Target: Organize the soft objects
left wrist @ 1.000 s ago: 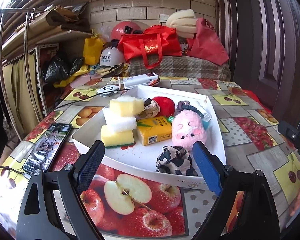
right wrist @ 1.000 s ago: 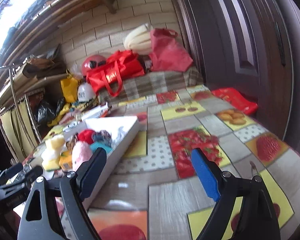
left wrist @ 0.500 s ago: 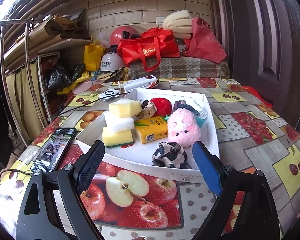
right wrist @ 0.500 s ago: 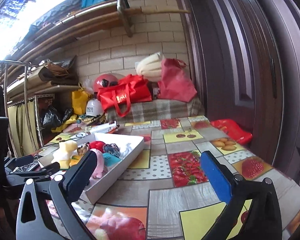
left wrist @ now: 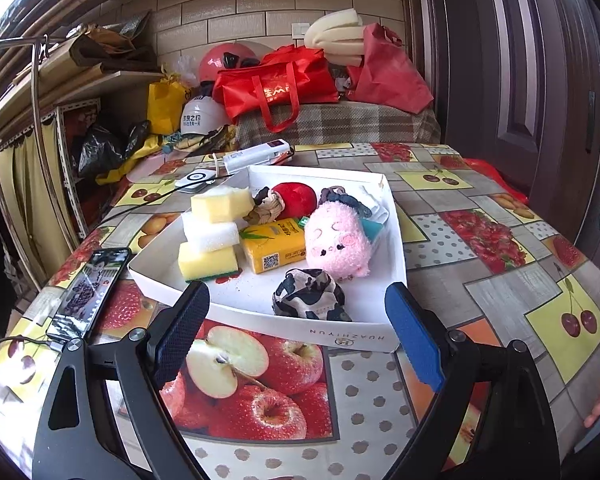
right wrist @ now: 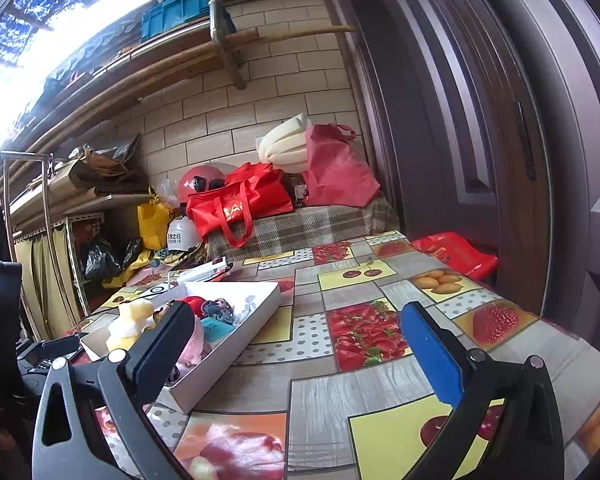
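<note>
A white box lid [left wrist: 352,338] lies on the table and holds soft things: three stacked sponges [left wrist: 210,236], a pink plush pig [left wrist: 336,242], a yellow tissue pack [left wrist: 274,250], a red ball [left wrist: 296,200], a black-and-white cloth [left wrist: 310,296] and a dark scrunchie [left wrist: 346,198]. My left gripper [left wrist: 296,334] is open and empty, just in front of the lid's near rim. My right gripper [right wrist: 300,352] is open and empty, raised to the right of the lid [right wrist: 236,344]. The left gripper's body shows at the right wrist view's left edge.
A phone [left wrist: 90,290] lies left of the lid, with a white device [left wrist: 256,156] and a charger puck [left wrist: 198,178] behind it. Red bags [left wrist: 276,84], helmets and a plaid-covered bench stand beyond the table. A dark door [right wrist: 480,140] stands at the right.
Both grippers have drawn back and risen. The right wrist view has tilted up and shows more wall and shelf. Nothing in the lid has moved.
</note>
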The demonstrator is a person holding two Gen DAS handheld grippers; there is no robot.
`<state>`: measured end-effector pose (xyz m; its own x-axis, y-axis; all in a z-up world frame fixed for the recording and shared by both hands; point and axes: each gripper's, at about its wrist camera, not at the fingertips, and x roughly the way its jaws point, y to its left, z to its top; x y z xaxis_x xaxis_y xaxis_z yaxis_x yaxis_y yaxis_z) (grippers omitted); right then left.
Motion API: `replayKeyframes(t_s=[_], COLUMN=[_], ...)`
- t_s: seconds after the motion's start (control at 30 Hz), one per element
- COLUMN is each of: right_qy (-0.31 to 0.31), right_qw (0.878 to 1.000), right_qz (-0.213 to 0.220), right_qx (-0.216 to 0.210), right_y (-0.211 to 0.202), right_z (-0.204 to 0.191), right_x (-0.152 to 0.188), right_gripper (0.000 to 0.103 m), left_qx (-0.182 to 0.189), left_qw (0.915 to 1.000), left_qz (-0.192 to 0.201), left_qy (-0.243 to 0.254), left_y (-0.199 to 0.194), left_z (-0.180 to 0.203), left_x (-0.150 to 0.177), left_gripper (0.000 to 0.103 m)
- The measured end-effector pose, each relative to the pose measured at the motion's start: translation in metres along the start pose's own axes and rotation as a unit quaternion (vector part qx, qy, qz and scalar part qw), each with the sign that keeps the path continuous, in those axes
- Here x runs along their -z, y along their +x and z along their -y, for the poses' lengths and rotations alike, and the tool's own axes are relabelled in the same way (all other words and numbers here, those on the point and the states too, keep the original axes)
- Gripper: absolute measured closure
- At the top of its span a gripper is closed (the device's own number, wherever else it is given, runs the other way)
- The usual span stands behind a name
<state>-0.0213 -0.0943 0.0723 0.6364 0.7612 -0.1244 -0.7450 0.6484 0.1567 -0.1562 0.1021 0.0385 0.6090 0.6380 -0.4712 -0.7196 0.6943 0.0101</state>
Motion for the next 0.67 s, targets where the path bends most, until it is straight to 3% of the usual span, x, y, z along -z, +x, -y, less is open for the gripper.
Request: replayKeyframes(t_s=[0.67], right_qy=[0.002], right_qw=[1.0], right_qz=[-0.003], right_qx=[0.002], right_y=[-0.0001], right_z=[0.0], right_x=[0.0002], right_gripper=[0.0], left_qx=[0.005], left_qw=[0.9999], left_qz=[-0.004], left_qy=[0.01], left_y=[0.002], left_z=[0.0023], left_x=[0.0007], left_gripper=[0.013])
